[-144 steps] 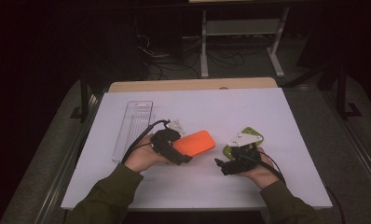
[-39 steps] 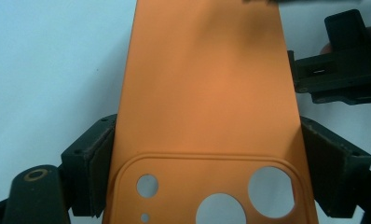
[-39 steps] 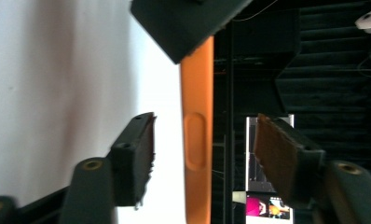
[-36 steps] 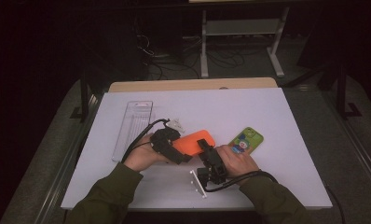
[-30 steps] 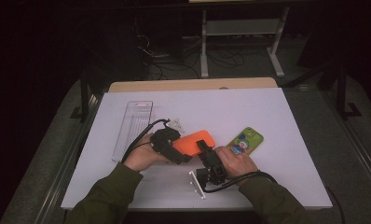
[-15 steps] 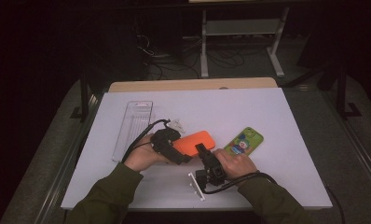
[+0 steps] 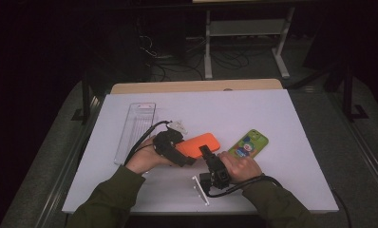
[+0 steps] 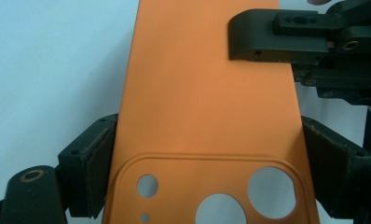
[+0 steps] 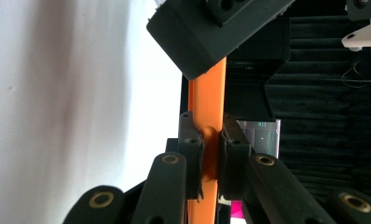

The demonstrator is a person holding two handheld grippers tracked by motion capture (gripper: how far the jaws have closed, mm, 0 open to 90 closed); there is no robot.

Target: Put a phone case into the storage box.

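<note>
The left gripper [image 8: 207, 177] clamps the flat orange silicone phone case [image 8: 207, 107] across its width at the camera-cutout end, though its jaws have just eased apart slightly. The right gripper [image 9: 209, 154] has just closed and pinches the case's thin edge, pads denting the soft rim, a detail the high view cannot resolve. There, the left gripper [image 7: 177, 154] and right gripper [image 7: 207, 153] meet at the case [image 7: 199, 144], held just above the white table [image 7: 272, 109]. Beyond the right gripper lies a green phone [image 7: 249, 144]; beyond the left, a clear plastic tray [image 7: 136, 128]. The case's far end is cut off in both gripper views.
</note>
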